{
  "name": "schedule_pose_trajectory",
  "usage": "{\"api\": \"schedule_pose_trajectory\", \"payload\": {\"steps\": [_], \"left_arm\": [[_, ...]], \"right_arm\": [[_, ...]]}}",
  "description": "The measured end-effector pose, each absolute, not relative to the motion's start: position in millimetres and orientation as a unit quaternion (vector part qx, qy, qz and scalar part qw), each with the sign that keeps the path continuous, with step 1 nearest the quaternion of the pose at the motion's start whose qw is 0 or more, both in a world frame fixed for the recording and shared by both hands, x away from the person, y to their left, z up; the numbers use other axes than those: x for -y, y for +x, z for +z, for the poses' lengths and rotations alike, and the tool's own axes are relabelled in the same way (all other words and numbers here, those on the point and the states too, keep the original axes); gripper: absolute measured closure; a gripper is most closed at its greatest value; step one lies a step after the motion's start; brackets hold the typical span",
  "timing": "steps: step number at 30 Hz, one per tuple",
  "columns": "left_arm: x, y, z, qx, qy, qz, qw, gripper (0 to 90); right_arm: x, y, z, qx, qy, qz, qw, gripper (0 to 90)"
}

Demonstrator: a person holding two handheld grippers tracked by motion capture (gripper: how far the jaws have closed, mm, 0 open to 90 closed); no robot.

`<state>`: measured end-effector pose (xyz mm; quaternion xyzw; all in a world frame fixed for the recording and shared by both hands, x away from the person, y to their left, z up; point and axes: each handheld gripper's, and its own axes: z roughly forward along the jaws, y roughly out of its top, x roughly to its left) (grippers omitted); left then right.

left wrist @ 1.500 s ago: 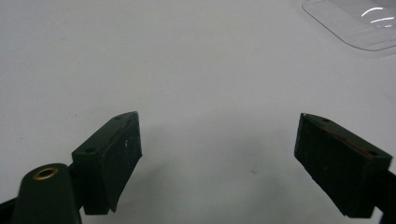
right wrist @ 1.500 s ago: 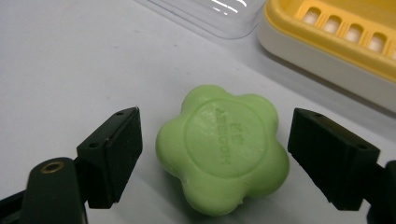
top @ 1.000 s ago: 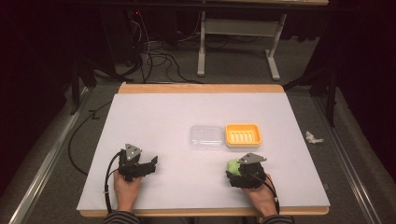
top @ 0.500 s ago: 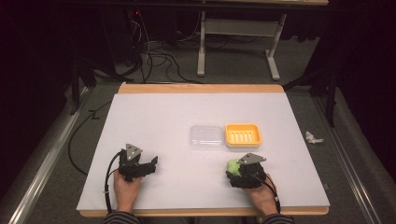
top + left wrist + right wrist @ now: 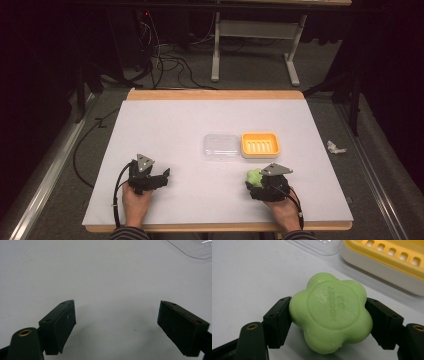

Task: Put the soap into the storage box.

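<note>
Near the front edge of the white table [image 5: 165,125], on the person's right, the right gripper [image 5: 256,181] pinches a green flower-shaped soap [image 5: 332,312]. Its jaws have just been closing, and in the right gripper view both black pads press against the soap's sides, one on each flank. The soap's flat face (stamped with small raised lettering, too faint to read) is turned up toward that camera, and its lower lobes sit just above or on the tabletop; which of the two I cannot tell.

Just beyond the soap stand two containers, side by side and touching or nearly so. One is an orange soap dish [image 5: 260,144] with a row of slots in its floor and a pale base beneath; nothing lies in it. To its left is a clear plastic lid [image 5: 221,147], lying flat on the table with nothing on it.

On the person's left, the left gripper [image 5: 159,176] rests low over bare table, well apart from the containers, its jaws spread wide with nothing between them.
</note>
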<state>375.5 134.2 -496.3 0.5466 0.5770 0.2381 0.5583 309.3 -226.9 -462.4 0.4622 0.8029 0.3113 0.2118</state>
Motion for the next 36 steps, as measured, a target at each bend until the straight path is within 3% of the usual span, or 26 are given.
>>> {"api": "schedule_pose_trajectory", "payload": {"steps": [36], "left_arm": [[-133.6,375.4,-496.2,-0.579,0.541,0.245,0.559,15.9]], "right_arm": [[252.9,331.3,-419.8,-0.76,0.497,0.362,0.212,27.3]]}}
